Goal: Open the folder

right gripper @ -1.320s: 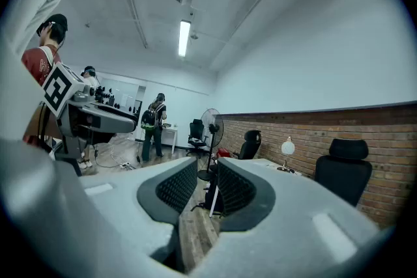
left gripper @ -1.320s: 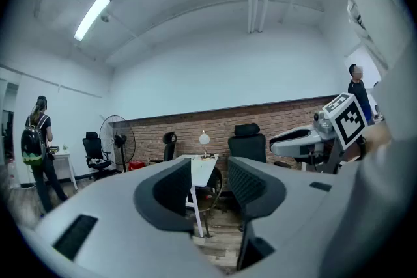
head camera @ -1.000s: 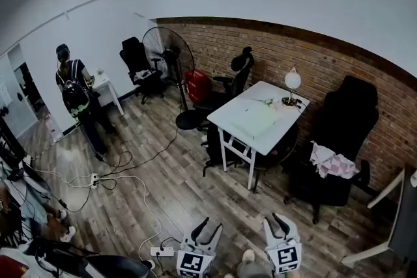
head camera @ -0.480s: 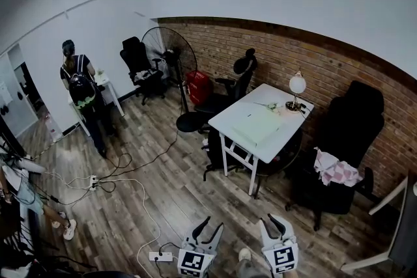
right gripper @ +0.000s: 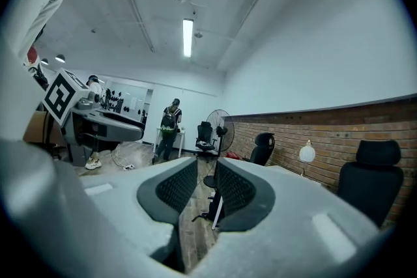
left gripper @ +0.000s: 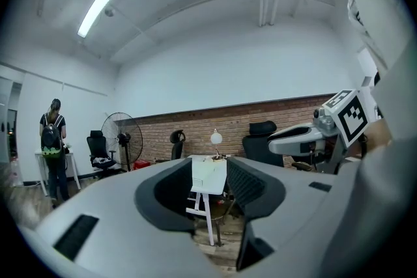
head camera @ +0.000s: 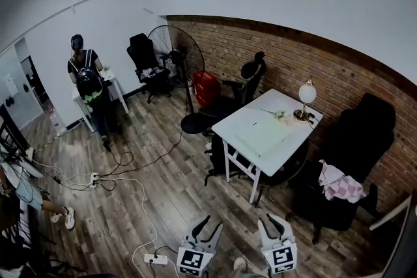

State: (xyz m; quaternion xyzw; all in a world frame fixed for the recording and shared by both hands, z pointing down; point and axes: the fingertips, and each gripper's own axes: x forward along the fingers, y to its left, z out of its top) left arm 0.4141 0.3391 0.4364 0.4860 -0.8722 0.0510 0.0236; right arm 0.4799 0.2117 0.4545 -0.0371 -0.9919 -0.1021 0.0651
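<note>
Wide view down into an office with a wooden floor [head camera: 163,192] and a brick wall [head camera: 293,55]; at the bottom edge two hand-held grippers point level into the room, side by side and close together; the left gripper [head camera: 212,224] has its jaws parted with a clear gap and nothing between them, and in its own view [left gripper: 208,172] only the far table shows through that gap; the right gripper [head camera: 270,221] has its jaws about half open, a narrower slot, also holding nothing, and in its own view [right gripper: 206,185] only floor and a chair base lie beyond; well ahead of both grippers stands a white table [head camera: 241,117]; the folder [head camera: 260,133], a pale flat sheet, lies on the tabletop, well apart from both grippers and untouched; a round white lamp [head camera: 306,94] stands at the table's far corner, beyond the folder; a black chair [head camera: 365,133] with a pink and white cloth [head camera: 339,180] on it sits ahead and to the right of the right gripper; far ahead to the left of the left gripper are a standing fan [head camera: 179,52] and a person with a backpack [head camera: 88,84] facing away; a white power strip [head camera: 155,259] lies on the floor just left of the left gripper.
</note>
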